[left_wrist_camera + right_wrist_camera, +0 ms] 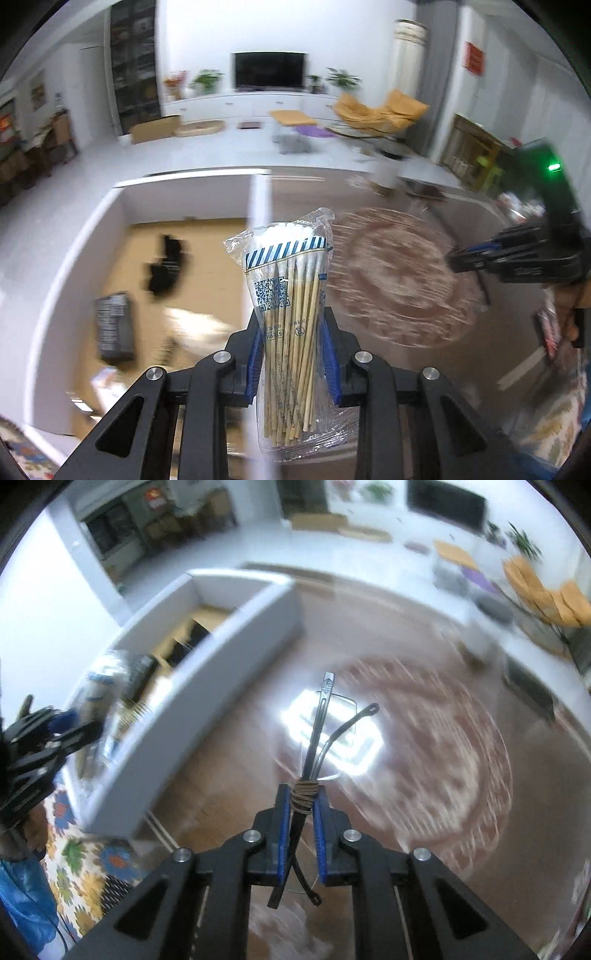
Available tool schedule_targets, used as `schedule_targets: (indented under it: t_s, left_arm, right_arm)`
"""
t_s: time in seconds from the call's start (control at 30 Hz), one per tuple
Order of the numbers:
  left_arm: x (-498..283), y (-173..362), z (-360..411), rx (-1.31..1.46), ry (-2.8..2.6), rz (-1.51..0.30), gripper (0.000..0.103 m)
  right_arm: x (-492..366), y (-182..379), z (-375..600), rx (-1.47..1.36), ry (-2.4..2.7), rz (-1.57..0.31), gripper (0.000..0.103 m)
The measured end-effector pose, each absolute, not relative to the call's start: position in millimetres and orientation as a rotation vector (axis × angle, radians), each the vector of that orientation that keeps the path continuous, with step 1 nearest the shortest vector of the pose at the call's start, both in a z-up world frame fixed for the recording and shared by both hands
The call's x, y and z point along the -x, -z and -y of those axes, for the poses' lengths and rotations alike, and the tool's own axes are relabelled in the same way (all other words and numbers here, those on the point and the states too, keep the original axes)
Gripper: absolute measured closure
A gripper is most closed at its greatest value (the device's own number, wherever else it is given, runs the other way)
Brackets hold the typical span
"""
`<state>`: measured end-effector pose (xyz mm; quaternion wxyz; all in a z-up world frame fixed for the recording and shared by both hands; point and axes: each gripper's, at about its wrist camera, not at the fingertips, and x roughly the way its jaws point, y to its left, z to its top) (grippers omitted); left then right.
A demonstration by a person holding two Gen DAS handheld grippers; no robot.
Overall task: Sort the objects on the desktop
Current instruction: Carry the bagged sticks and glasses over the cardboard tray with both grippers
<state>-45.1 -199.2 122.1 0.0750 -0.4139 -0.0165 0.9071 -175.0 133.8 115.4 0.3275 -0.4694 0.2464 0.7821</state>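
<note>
Right hand-held gripper [300,805] clamps banded metal tool bundle [314,746] above blurred tabletop [221,775].

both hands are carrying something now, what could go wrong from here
1. The left gripper pinches the bag of cotton swabs near its lower half, so the tall bag may tip or slide out in transit.
2. The right gripper holds the thin bundle of metal tools only at its twine wrap; a piece could slip loose over the table, short of the white box.
</note>
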Motion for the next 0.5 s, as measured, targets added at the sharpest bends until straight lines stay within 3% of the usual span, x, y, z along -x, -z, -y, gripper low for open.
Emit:
schedule_targets:
  t_s: [0.23, 0.33, 0.5]
  left_arm:
    - [60.1, -103.8, 293.2, 1.382, -2.812, 0.178, 0.075]
    - [61.5, -84.1, 315.1, 1.44, -2.812, 0.229, 0.075]
    - [66.7, -54.1, 331.2, 1.533, -2.78, 0.257, 0.075]
  right_arm:
    - [306.9, -142.8, -132.5, 1.155, -2.273, -0.587, 0.09]
    - [357.2, -134.4, -127.2, 1.193, -2.327, -0.55, 0.09]
    - [434.9, -94.7, -125.3, 1.339, -2.326, -0.319, 0.09]
